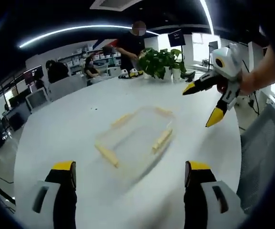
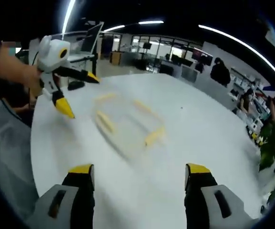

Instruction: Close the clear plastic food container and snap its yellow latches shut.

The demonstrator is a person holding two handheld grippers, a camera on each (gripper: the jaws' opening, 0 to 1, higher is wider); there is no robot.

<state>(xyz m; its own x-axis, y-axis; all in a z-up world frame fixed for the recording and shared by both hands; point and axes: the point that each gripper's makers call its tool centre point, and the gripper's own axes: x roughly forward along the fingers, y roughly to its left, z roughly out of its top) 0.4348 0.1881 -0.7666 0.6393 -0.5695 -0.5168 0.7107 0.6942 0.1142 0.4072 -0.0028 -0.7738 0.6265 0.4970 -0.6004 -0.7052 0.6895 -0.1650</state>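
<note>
A clear plastic food container with yellow latches along its sides lies on the white round table, its lid on it. It is blurred in both views; in the right gripper view the container sits ahead, its latches sticking outward. My left gripper is open, held above the table short of the container. My right gripper is open too, also short of it. The right gripper hangs above the table to the container's right. The left gripper hovers open at the container's left.
Potted green plants stand at the table's far edge, with people and desks behind them. A grey chair back stands by the table's right side. A person's hand holds the left gripper. Bare tabletop surrounds the container.
</note>
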